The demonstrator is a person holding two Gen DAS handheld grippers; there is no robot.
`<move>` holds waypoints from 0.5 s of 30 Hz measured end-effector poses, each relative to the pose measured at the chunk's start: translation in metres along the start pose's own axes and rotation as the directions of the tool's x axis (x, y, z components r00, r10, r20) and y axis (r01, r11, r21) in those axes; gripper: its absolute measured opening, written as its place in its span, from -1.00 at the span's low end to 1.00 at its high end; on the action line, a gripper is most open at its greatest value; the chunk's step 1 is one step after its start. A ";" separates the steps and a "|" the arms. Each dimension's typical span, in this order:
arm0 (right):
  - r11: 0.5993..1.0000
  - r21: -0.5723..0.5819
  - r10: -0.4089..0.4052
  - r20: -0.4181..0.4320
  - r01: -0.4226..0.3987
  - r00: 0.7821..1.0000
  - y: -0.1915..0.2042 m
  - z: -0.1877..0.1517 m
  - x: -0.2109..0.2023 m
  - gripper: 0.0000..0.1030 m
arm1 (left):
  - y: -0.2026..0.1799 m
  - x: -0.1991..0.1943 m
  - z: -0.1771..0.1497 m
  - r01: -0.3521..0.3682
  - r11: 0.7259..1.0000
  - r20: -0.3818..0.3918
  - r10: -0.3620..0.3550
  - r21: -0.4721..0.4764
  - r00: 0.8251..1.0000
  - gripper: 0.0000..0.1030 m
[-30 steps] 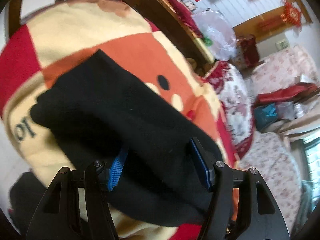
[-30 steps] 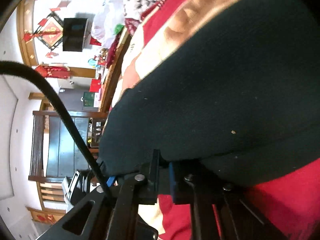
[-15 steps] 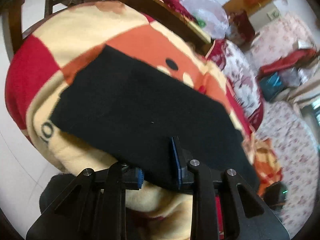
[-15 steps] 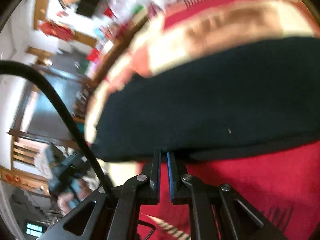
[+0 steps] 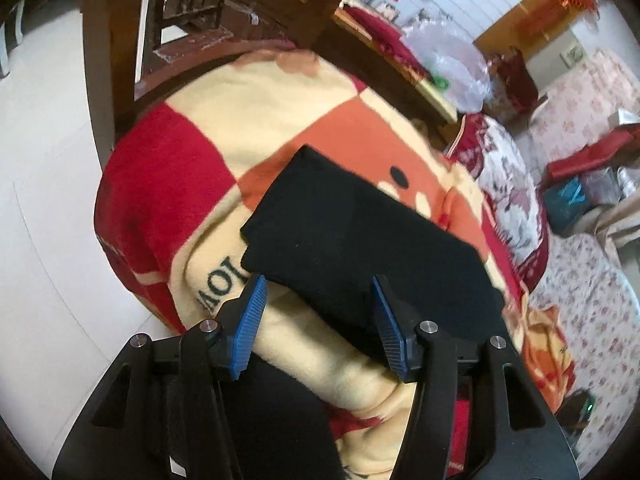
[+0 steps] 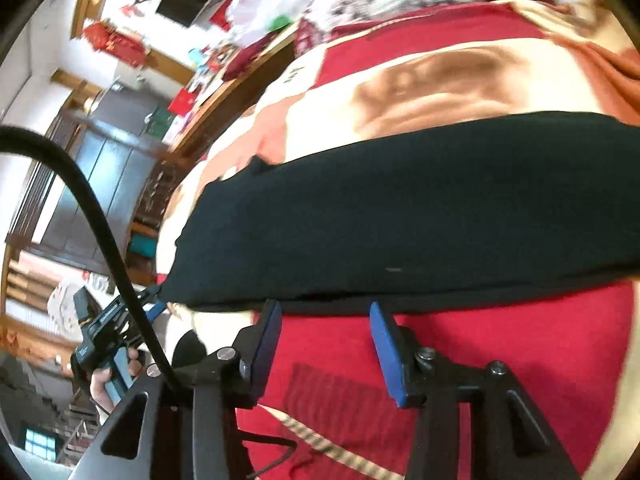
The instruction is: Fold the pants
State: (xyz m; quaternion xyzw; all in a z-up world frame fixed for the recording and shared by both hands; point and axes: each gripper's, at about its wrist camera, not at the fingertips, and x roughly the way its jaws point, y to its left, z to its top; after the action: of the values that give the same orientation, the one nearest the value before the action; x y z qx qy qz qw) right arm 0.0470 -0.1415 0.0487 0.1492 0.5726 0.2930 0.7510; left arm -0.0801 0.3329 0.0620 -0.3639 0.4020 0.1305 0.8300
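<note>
the folded black pants (image 5: pixel 360 240) lie flat on the red, cream and orange blanket (image 5: pixel 248 128), just ahead of the left gripper (image 5: pixel 316 320) and right gripper (image 6: pixel 326 340), both with jaws spread apart, gripping nothing.

Red, cream and orange cartoon blanket (image 5: pixel 248 120), wooden chair (image 5: pixel 188 20), clear plastic bag (image 5: pixel 452 60), black cable (image 6: pixel 100 232)
</note>
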 end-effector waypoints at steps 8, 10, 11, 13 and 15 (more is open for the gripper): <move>0.970 0.130 -0.222 0.140 0.204 0.965 -0.075 0.009 -0.071 -0.13 | -0.058 -0.021 -0.003 0.057 0.990 0.065 -0.066 0.129 0.996 0.03; 0.957 0.163 -0.267 0.178 0.239 0.947 -0.087 0.018 -0.085 -0.07 | -0.082 -0.013 -0.008 0.089 0.979 0.022 -0.095 0.183 0.995 0.03; 0.952 0.170 -0.283 0.188 0.253 0.940 -0.095 0.023 -0.093 -0.05 | -0.100 -0.004 -0.014 0.119 0.966 -0.023 -0.117 0.228 0.993 0.03; 0.948 0.172 -0.301 0.197 0.269 0.933 -0.100 0.032 -0.097 -0.05 | -0.127 0.015 -0.026 0.153 0.945 -0.105 -0.128 0.287 0.986 0.03; 0.945 0.166 -0.311 0.191 0.282 0.931 -0.105 0.045 -0.094 -0.05 | -0.151 0.032 -0.037 0.194 0.925 -0.176 -0.143 0.326 0.974 0.03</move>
State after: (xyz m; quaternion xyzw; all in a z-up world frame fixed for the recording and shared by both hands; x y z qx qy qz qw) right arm 0.1017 -0.2767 0.0761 0.1425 0.5226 0.1185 0.8322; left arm -0.0034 0.1980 0.0976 -0.2565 0.4464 -0.0404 0.8563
